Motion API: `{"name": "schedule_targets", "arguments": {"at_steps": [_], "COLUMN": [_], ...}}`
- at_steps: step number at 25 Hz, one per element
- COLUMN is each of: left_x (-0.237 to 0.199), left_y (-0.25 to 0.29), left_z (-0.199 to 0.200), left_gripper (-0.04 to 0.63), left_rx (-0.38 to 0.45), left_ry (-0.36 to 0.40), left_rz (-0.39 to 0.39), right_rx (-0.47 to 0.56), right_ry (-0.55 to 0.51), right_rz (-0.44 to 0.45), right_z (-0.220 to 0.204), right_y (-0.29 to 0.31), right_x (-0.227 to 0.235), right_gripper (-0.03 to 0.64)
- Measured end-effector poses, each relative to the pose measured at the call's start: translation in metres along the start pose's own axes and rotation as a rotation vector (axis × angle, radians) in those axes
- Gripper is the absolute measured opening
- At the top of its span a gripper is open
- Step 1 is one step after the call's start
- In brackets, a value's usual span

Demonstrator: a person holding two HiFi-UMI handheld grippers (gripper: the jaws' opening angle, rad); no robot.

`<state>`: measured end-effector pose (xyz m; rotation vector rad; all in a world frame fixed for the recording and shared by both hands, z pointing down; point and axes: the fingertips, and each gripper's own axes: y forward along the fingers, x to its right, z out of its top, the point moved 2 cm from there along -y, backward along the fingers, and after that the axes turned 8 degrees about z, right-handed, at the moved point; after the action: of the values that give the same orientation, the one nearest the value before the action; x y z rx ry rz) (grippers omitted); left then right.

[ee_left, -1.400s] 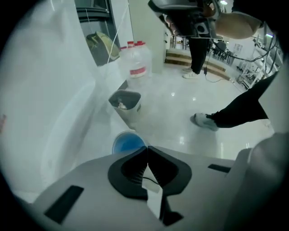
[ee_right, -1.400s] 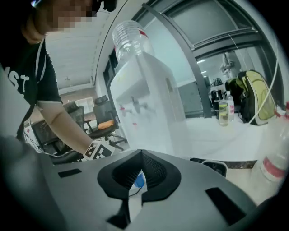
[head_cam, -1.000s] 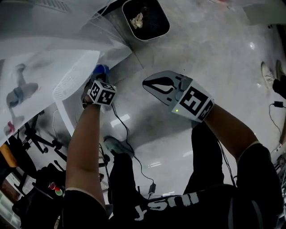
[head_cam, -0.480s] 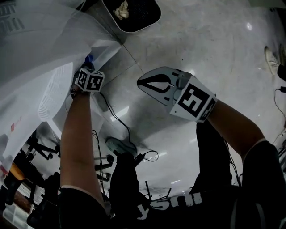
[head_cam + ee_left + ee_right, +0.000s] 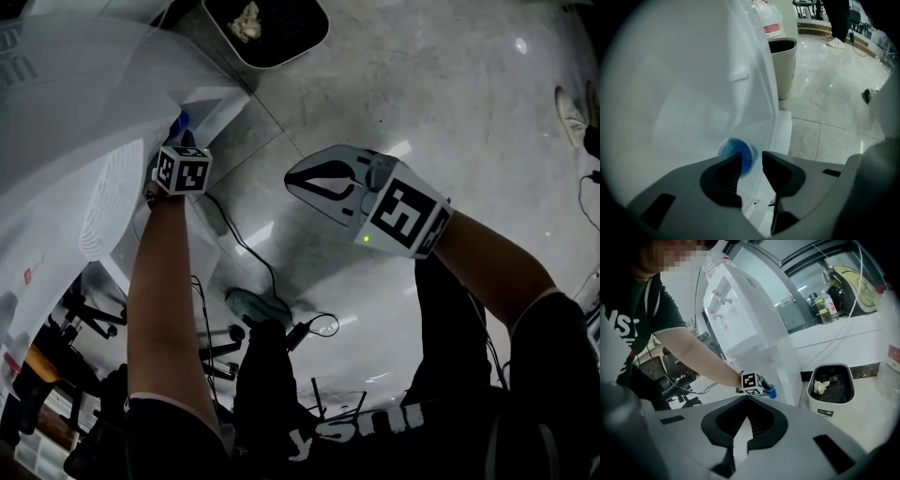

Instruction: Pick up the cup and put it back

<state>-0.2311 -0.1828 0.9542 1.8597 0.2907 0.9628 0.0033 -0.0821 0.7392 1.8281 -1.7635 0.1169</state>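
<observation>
Left forearm (image 5: pixel 164 281) stretched forward, left gripper (image 5: pixel 751 159) angled steeply down at white water dispenser (image 5: pixel 684 93), jaws just opened partway, blue cup (image 5: pixel 736 146) between their tips, unpinched, right gripper (image 5: pixel 747 399) held aside above floor (image 5: pixel 450 103), jaws closed, empty.

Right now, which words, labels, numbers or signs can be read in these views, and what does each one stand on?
"UST": white letters on the person's dark shirt, cut off at the picture's edge.
Red label on the water jug: too blurred to read.
Dark label on the white bin: too small to read.
Nothing else is legible.
</observation>
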Motion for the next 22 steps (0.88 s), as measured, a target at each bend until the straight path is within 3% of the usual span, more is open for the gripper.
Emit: {"name": "schedule_targets", "arguments": {"at_steps": [4, 8, 13, 18, 22], "left_x": [-0.003, 0.003, 0.020, 0.036, 0.040], "left_y": [-0.012, -0.035, -0.086, -0.179, -0.290], "left_z": [0.005, 0.013, 0.010, -0.006, -0.023], "left_gripper": [0.185, 0.186, 0.186, 0.183, 0.122], "left_rx": [0.027, 0.084, 0.136, 0.193, 0.221], "left_ry": [-0.039, -0.087, -0.166, -0.258, -0.362], "left_rz": [0.035, 0.059, 0.018, -0.059, -0.150], "right_rx": [0.004, 0.004, -0.005, -0.032, -0.090], "right_ry": [-0.007, -0.027, -0.022, -0.016, 0.008], "right_rz": [0.000, -0.007, -0.043, -0.083, -0.094], "right_z": [0.002, 0.006, 0.016, 0.051, 0.090], "right_y": [-0.003, -0.007, -0.016, -0.035, -0.056], "right_x": [-0.005, -0.011, -0.024, -0.059, -0.113], "right_gripper": [0.034, 0.034, 0.034, 0.033, 0.034]}}
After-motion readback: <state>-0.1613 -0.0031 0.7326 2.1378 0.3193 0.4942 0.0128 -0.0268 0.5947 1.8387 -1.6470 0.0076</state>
